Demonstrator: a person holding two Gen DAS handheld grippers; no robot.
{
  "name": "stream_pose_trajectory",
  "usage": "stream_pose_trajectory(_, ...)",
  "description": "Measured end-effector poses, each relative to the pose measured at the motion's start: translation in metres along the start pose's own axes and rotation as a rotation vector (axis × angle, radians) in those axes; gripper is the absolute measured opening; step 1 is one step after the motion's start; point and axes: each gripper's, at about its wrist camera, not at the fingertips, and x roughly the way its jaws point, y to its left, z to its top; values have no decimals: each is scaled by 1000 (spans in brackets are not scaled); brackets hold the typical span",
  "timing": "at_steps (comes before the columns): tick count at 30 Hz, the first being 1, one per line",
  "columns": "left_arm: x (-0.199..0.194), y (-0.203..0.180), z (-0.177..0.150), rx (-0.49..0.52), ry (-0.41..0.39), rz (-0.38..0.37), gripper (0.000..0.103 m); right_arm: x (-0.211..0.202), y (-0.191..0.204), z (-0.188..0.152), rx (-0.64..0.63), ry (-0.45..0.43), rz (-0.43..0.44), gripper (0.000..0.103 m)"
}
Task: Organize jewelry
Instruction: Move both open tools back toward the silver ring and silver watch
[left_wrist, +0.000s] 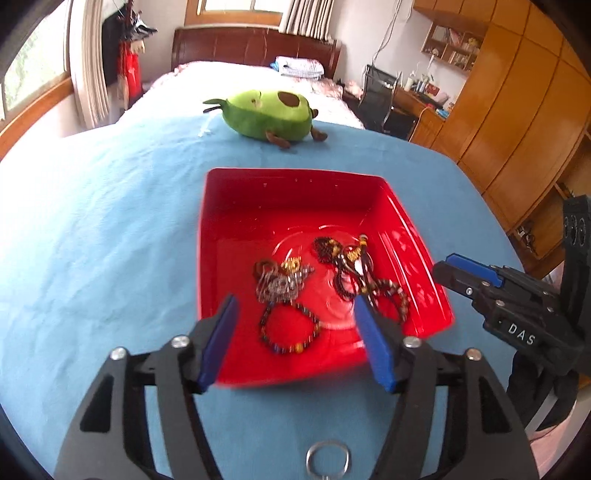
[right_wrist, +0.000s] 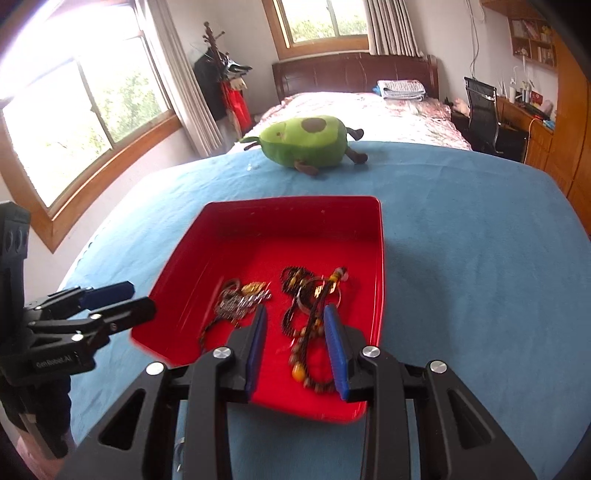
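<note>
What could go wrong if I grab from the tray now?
The pieces in the red tray lie in tangled heaps, so the right gripper may lift several at once. The left gripper, open above the silver chain, may snag the beaded bracelet touching it.

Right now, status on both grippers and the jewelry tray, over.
Left gripper open, empty, over tray's near edge. Right gripper open, empty, above the beaded necklaces. All jewelry heaped in the red tray. Nothing blocking.

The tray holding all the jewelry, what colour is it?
Bright red: the tray shows best in the left wrist view.
</note>
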Motion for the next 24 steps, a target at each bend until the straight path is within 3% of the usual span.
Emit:
stream_pose_trajectory(3, -25, -1, -25, -7, -32, 8, 83, -19, 5, -22, -13, 1, 0, 33)
stream_pose_trajectory(8, -59, -7, -68, 3, -78, 57, 90, -43, 13, -60, -31, 8, -1, 40)
stream_pose_trajectory(17, -103, -17, -140, 36, -89, 45, 90, -80, 33, -121, -57, 14, 33, 41)
stream_pose_trajectory(24, -122, -17, -170, 23, -86, 30, 90, -85, 51, -162, -88, 72, 68, 41)
